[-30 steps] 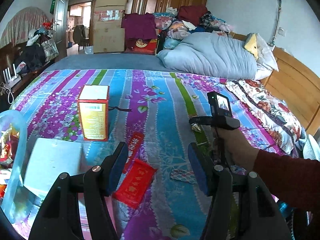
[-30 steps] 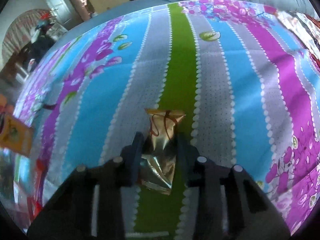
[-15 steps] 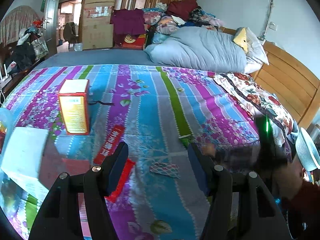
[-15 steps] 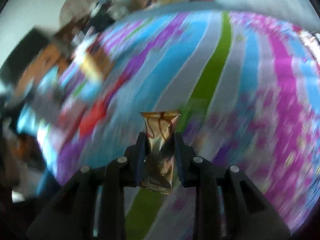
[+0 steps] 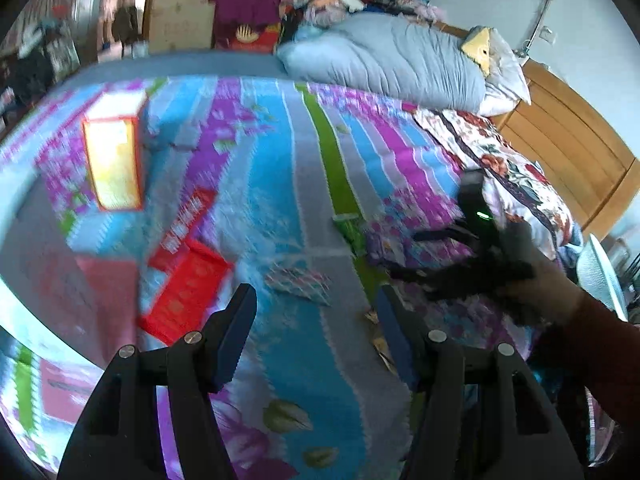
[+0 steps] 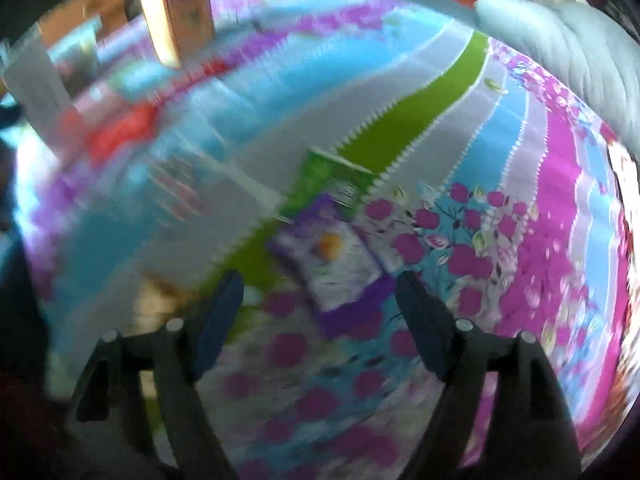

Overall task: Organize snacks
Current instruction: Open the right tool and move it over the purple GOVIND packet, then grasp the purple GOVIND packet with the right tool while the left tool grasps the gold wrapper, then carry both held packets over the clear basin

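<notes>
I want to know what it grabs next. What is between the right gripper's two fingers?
In the right wrist view, the right gripper is open, and a purple snack packet lies on the striped bedspread just ahead of its fingers, with a green packet beyond.

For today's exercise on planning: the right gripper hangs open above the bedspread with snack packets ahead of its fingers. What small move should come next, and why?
Probably lower the right gripper onto the purple packet and close. Its jaws have just opened and hold nothing, and that packet lies flat right ahead of them, overlapping a green packet.

Bright daylight, soft shadows; heavy motion blur both views; fisheye bending, dark corners.
</notes>
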`<control>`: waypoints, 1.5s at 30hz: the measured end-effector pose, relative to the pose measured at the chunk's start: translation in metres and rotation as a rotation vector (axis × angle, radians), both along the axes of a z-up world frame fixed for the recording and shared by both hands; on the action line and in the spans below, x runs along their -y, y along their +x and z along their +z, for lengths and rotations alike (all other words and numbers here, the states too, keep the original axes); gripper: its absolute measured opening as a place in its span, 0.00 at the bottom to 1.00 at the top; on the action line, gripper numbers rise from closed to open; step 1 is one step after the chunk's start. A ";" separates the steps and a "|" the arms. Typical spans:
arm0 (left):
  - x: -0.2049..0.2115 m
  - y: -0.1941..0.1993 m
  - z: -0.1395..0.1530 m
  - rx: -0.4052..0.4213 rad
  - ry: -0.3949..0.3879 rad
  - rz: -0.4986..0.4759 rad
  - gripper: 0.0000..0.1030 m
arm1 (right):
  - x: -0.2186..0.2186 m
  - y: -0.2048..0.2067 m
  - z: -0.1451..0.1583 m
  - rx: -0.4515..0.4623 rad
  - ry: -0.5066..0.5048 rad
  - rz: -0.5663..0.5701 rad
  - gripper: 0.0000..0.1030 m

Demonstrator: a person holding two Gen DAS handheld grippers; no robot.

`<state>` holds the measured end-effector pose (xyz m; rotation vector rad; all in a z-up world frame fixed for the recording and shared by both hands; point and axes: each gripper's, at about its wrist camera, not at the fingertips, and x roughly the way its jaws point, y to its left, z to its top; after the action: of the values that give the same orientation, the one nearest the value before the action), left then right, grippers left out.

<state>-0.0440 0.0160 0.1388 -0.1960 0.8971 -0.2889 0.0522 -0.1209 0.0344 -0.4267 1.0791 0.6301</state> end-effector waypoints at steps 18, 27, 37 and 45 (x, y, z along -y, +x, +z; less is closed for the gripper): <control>0.094 0.012 -0.085 -0.190 -0.029 -0.091 0.61 | 0.072 -0.067 0.026 0.023 0.382 -0.337 0.33; 0.119 0.032 -0.114 -0.171 0.123 -0.040 0.27 | 0.076 -0.077 0.031 0.012 0.443 -0.371 0.33; 0.094 0.018 -0.041 0.039 0.255 0.029 0.20 | 0.069 -0.081 0.075 0.111 0.464 -0.363 0.33; 0.048 0.001 0.038 0.221 0.324 0.141 0.20 | 0.033 -0.086 0.127 0.199 0.478 -0.292 0.33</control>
<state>-0.0435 -0.0322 0.1768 0.0718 0.6953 -0.0304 -0.0340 -0.1541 0.1615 0.0830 0.7500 0.5493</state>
